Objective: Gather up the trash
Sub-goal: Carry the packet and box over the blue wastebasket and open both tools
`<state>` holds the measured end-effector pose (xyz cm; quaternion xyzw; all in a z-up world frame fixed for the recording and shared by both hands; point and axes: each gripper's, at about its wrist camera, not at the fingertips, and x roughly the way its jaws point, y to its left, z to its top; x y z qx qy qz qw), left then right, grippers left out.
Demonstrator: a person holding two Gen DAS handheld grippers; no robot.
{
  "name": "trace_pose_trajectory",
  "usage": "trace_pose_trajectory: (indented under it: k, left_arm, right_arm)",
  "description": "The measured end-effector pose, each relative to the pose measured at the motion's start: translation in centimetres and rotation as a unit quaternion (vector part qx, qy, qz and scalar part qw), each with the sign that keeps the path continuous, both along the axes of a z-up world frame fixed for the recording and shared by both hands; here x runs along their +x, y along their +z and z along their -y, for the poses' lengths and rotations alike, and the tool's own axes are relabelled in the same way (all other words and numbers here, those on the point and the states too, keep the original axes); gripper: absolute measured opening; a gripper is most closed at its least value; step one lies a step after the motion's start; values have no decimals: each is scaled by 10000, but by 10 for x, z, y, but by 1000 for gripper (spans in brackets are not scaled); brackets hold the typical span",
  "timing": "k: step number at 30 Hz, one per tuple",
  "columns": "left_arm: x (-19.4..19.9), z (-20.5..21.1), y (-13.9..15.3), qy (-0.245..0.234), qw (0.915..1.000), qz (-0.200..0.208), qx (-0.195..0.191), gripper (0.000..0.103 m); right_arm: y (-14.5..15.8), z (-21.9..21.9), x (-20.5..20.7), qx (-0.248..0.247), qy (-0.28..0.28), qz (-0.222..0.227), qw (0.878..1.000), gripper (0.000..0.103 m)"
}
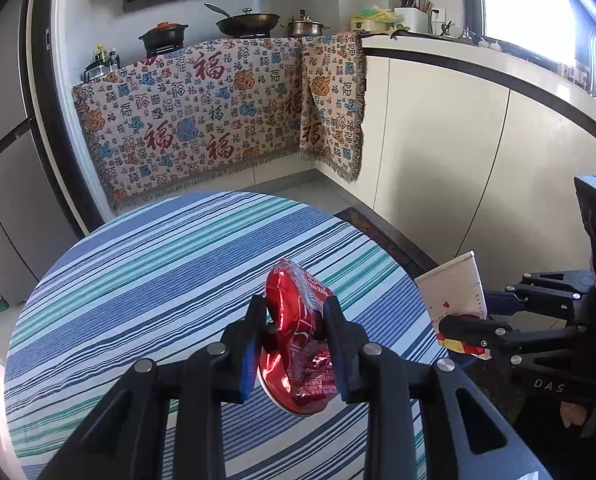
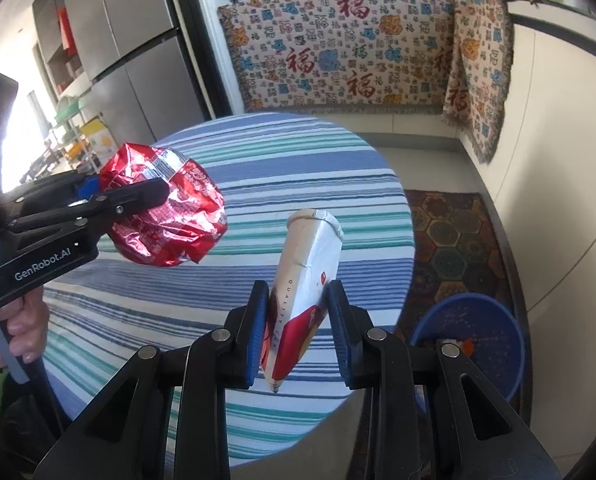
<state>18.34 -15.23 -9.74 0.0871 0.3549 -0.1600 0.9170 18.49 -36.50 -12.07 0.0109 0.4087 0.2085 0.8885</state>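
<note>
Room: a kitchen with pale cabinets, a grey fridge (image 2: 137, 40), and pots on a stove whose front is draped with a patterned cloth (image 1: 201, 112).
Table: a round table with a blue, white and green striped cloth (image 1: 157, 272), its top bare in both views.
Left gripper (image 1: 295, 320): narrowly open, its blue-padded fingers pressed on both sides of a crushed red can (image 1: 302, 344), which is held clear above the table; the right wrist view shows the same gripper (image 2: 137, 196) clamped on the can (image 2: 165, 220) from the side, with a hand (image 2: 21, 320) on its handle and a green sleeve below it.
Right gripper (image 2: 298, 316): also narrowly open, gripping a flattened white paper cup (image 2: 310, 264) with red print near its lower end, the rim pointing up and away, tilted a little right; in the left wrist view this gripper (image 1: 470, 332) and the cup (image 1: 454, 292) sit just past the table's right edge.
Bucket: a blue bucket (image 2: 514, 360) stands on the floor right of the table, beside a patterned rug (image 2: 458, 240), with a small white and orange scrap at the bottom.
</note>
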Motion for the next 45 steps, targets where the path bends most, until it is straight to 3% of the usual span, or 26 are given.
trace_pose_trajectory:
  k: [8,17,25,33,36,37,39,41,45]
  left_arm:
    - [5,78,-7,-750,9965,-211,-294,30]
    - [24,177,-41,-1410,9839,-806,-741,30]
    - [50,234,-93,-1493,9772,-1296,-768,30]
    - [79,261,-145,-1317,9742,-1717,-635,30]
    - [88,270,-160,-1278,9733,-1825,-548,31]
    - [91,272,-165,-1269,9729,-1864,-516,32]
    - [98,277,-174,-1254,9714,-1956,-481,33]
    - [101,279,-179,-1228,9702,-2018,-533,48]
    - [108,282,-185,-1188,9692,-2060,-635,50]
  right_arm:
    - [-8,105,5,-8,-894,-211,9958,30]
    - [-38,212,23,9,-1499,-688,9863,30]
    - [-87,256,52,-9,-1606,-1131,9805,30]
    - [-119,274,66,129,-1662,-1458,9752,31]
    - [-129,273,71,163,-1606,-1537,9749,39]
    - [-132,273,73,190,-1581,-1535,9752,48]
    - [-138,272,75,134,-1545,-1563,9755,52]
    - [-140,275,73,69,-1610,-1573,9743,59]
    - [-136,287,68,47,-1911,-1556,9691,67]
